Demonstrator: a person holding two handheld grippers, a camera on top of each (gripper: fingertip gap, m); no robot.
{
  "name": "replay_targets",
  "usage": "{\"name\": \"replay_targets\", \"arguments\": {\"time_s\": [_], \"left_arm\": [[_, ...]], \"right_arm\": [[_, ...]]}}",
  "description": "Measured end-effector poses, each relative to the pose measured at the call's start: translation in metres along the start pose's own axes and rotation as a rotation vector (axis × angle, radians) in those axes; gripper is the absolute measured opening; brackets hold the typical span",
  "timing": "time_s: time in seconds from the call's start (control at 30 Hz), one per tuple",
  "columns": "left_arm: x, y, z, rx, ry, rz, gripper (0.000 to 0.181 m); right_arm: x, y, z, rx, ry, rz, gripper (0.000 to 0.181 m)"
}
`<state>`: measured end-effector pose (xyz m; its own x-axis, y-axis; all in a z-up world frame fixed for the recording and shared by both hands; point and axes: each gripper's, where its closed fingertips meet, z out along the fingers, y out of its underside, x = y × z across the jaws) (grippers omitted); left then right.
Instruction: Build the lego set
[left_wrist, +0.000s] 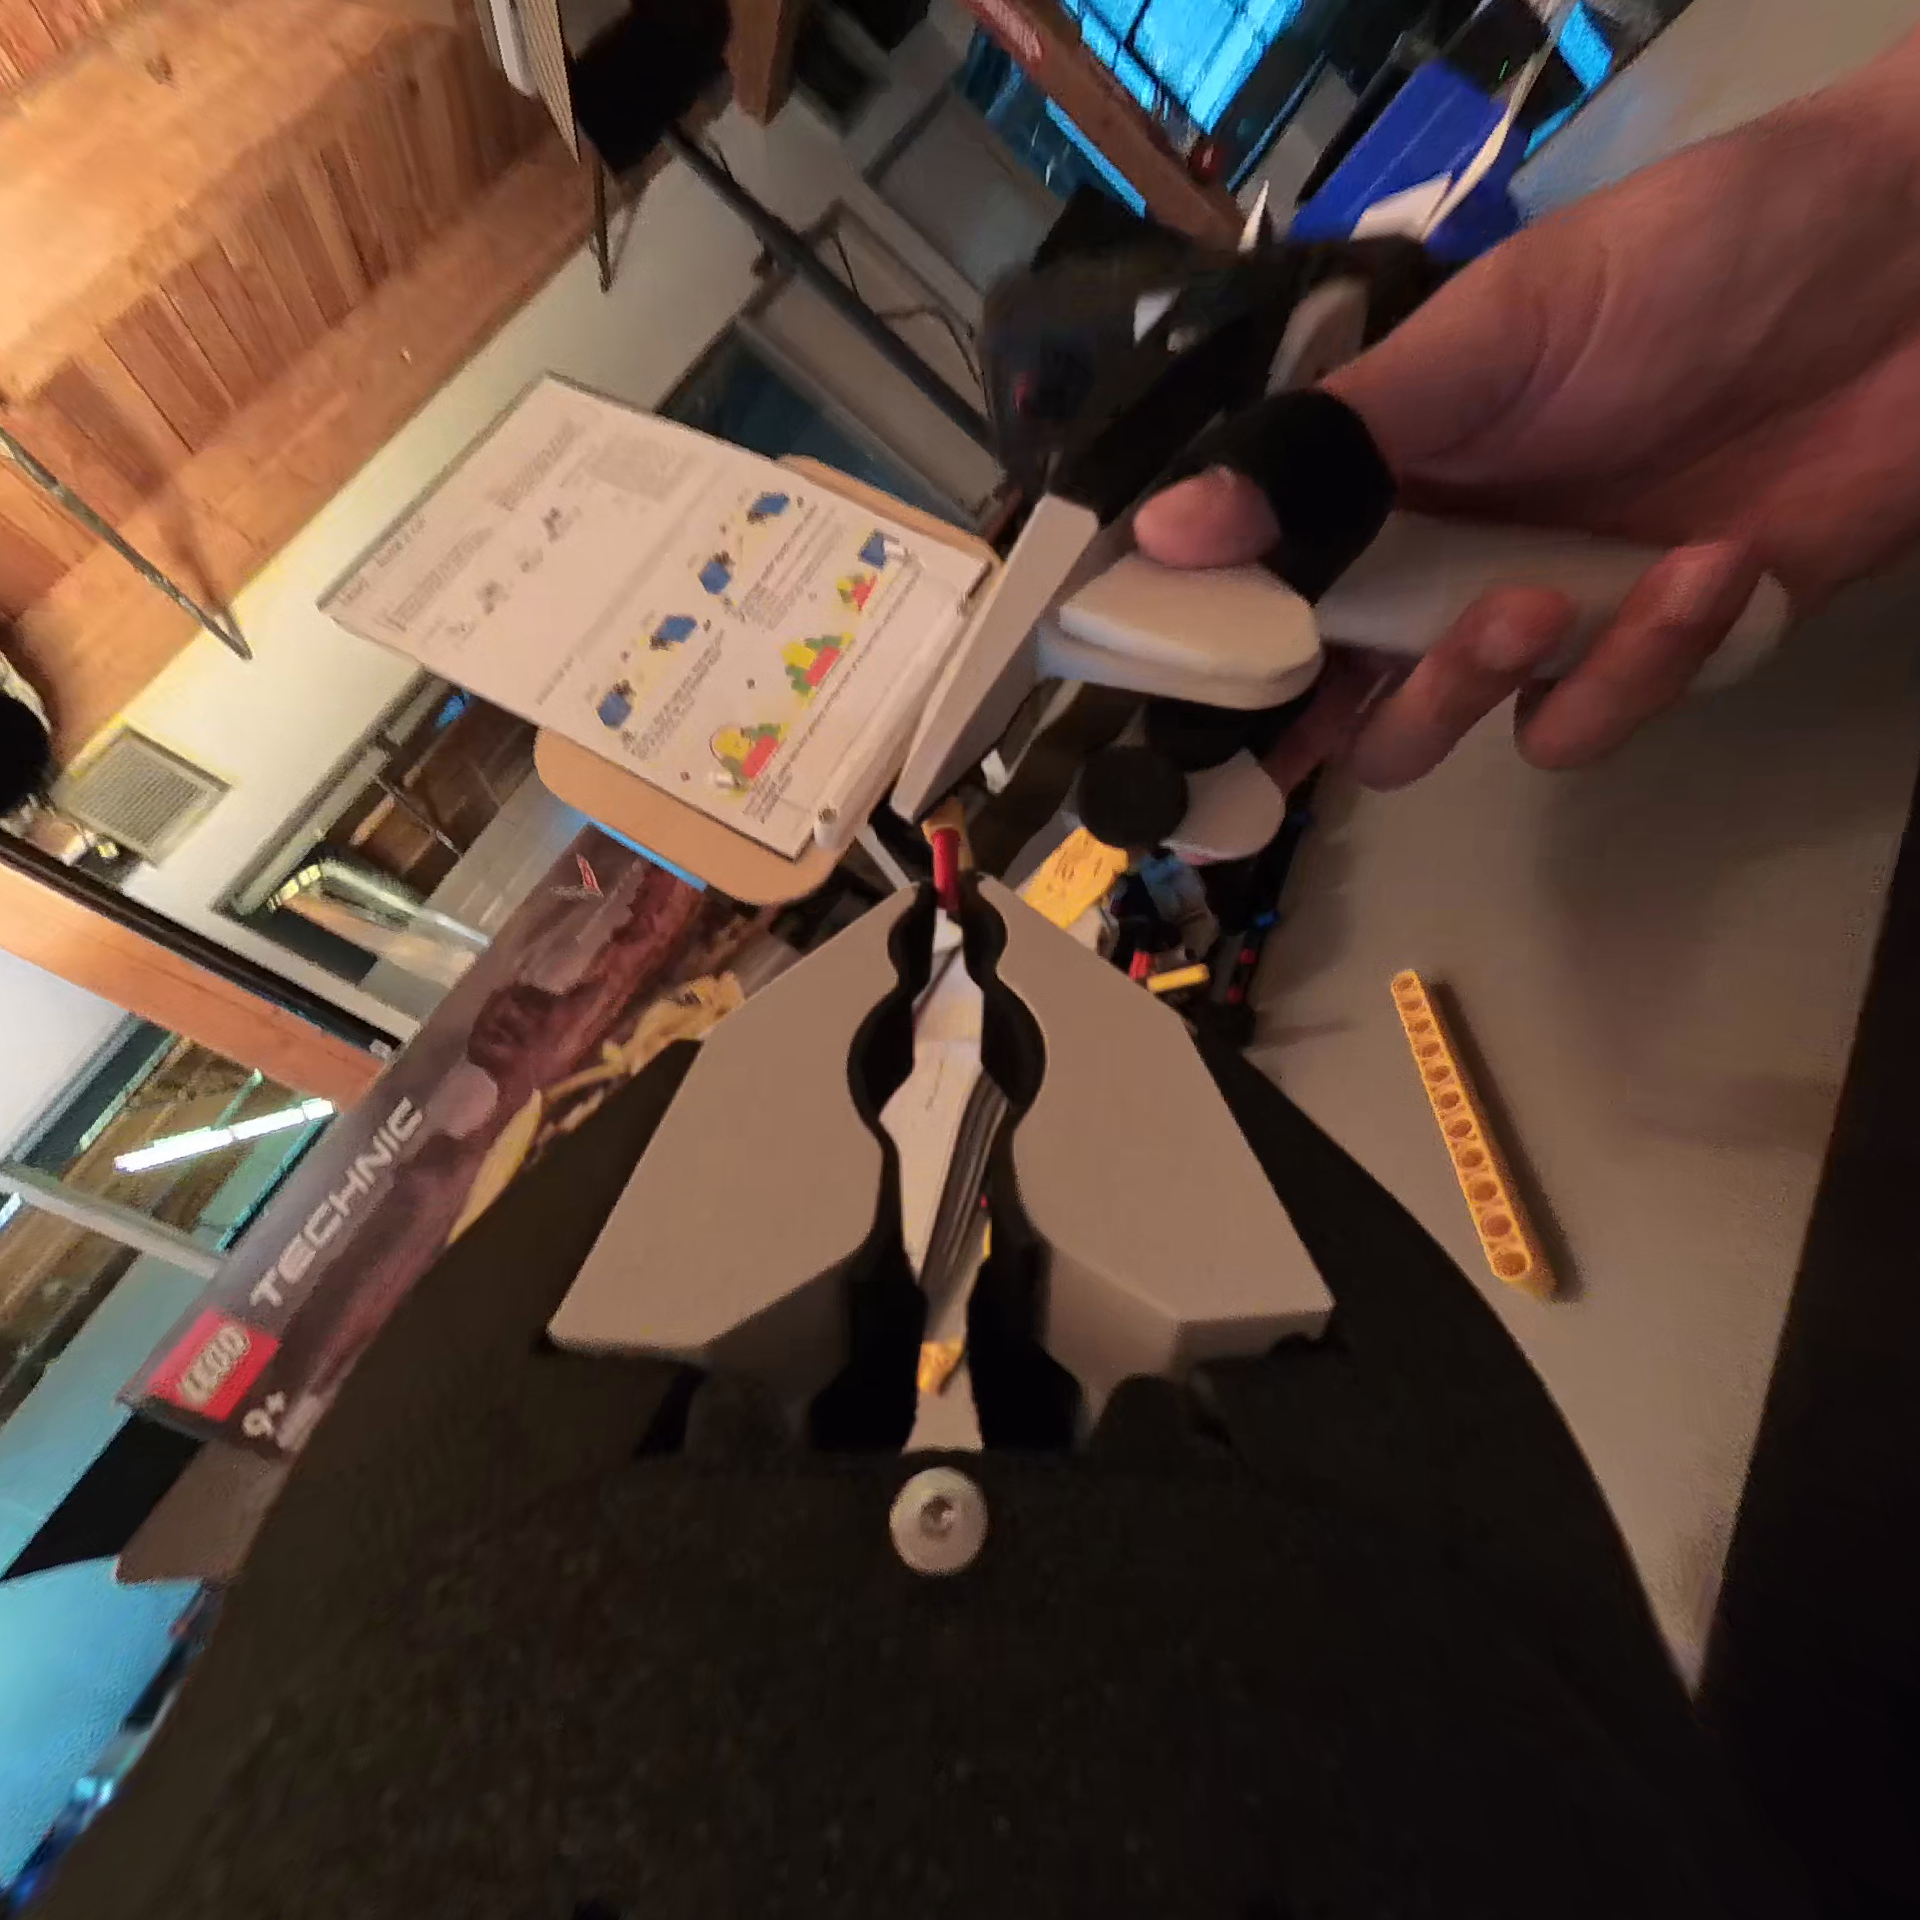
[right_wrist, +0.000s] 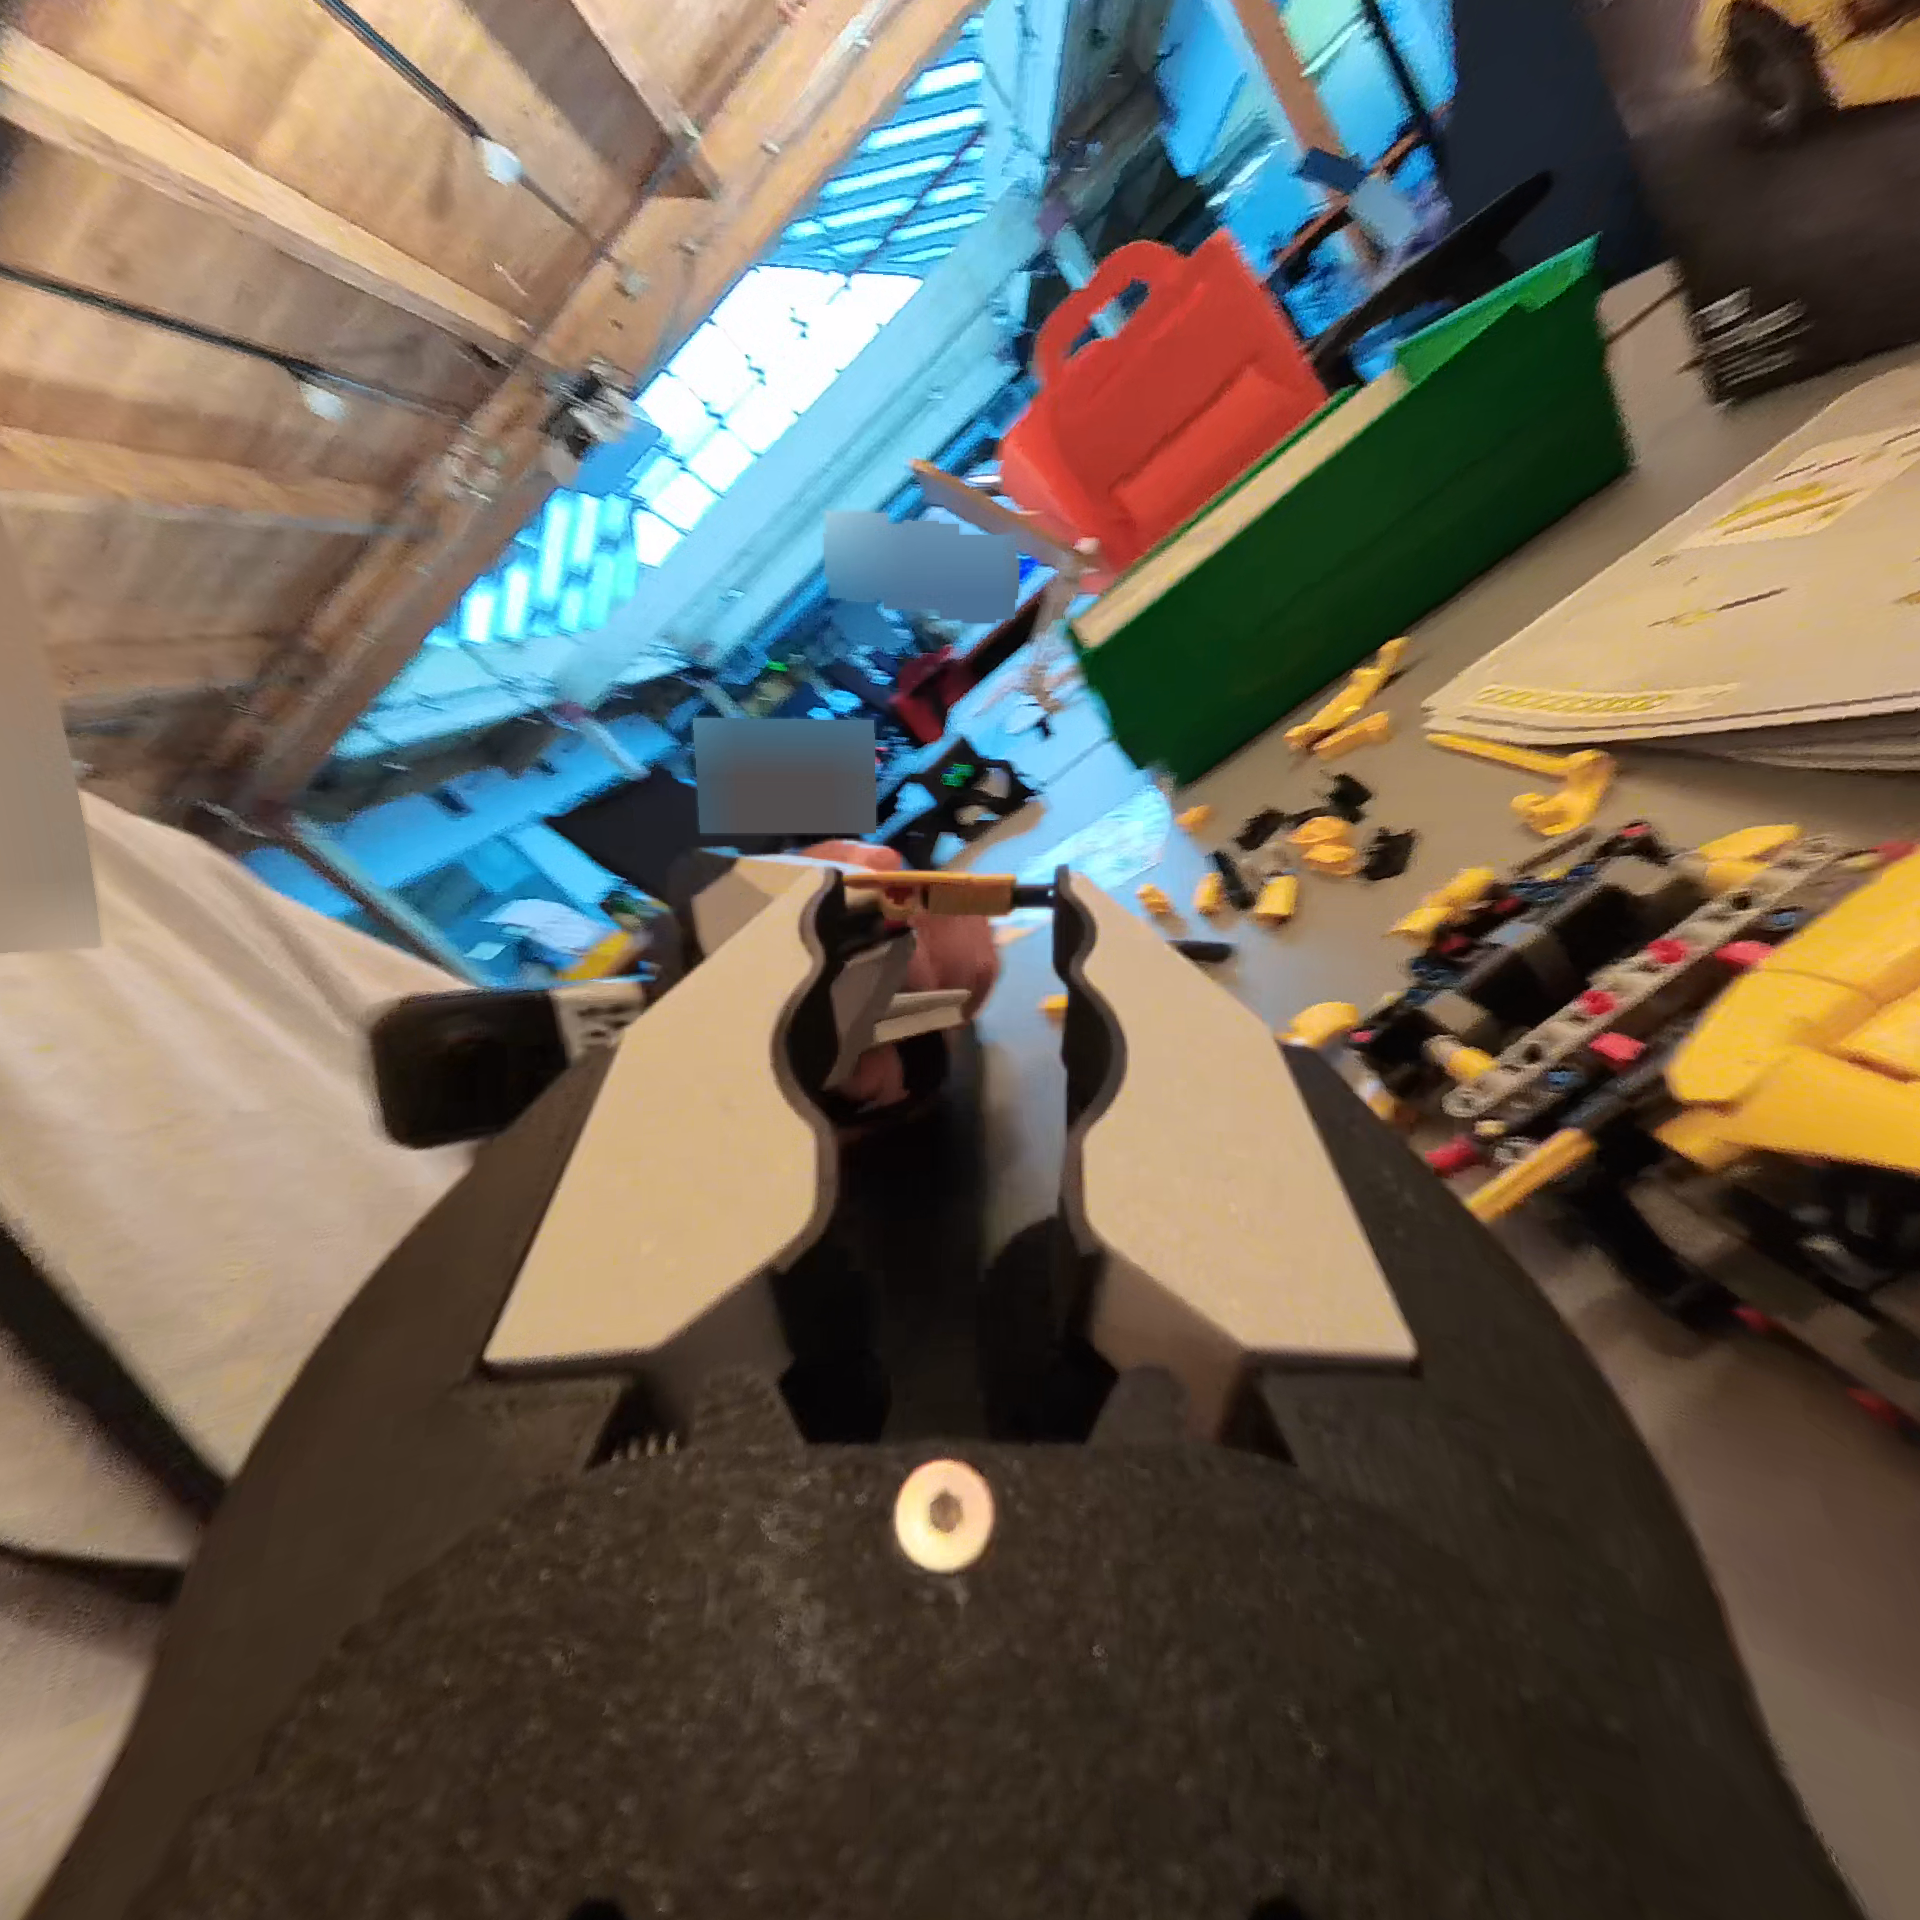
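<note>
Small red-yellow pin piece (left_wrist: 948, 868) upright at tool tips; long yellow holed beam (left_wrist: 1472, 1135) flat on table, apart.

Left gripper (left_wrist: 948, 902): both grey fingers are drawn together, with only a narrow slit between the tips, which pinch a small red piece. Right gripper (right_wrist: 948, 894): the fingers stand apart with a clear gap, and a small yellow piece on a dark axle spans the space between the tips. In the left wrist view, a bare hand (left_wrist: 1621, 457) wraps the white handle of the right gripper, its thumb in a black sleeve.
</note>
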<state>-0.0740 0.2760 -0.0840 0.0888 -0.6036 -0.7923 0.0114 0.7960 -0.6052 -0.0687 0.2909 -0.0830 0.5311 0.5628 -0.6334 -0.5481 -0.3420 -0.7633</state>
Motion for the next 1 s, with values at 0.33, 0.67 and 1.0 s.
{"name": "replay_targets", "arguments": {"time_s": [0.33,0.67,1.0], "left_arm": [[0.007,0.023,0.01,-0.165,0.006,-0.077,0.013],[0.002,0.024,0.009,-0.124,0.047,-0.243,0.004],[-0.018,-0.023,-0.01,0.272,0.275,-0.896,0.004]], "right_arm": [[0.026,0.005,-0.003,-0.088,0.341,-0.336,0.039],[0.01,0.006,0.003,-0.063,0.205,-0.283,0.05],[-0.032,-0.014,-0.005,0.076,-0.174,-0.016,0.032]]}}
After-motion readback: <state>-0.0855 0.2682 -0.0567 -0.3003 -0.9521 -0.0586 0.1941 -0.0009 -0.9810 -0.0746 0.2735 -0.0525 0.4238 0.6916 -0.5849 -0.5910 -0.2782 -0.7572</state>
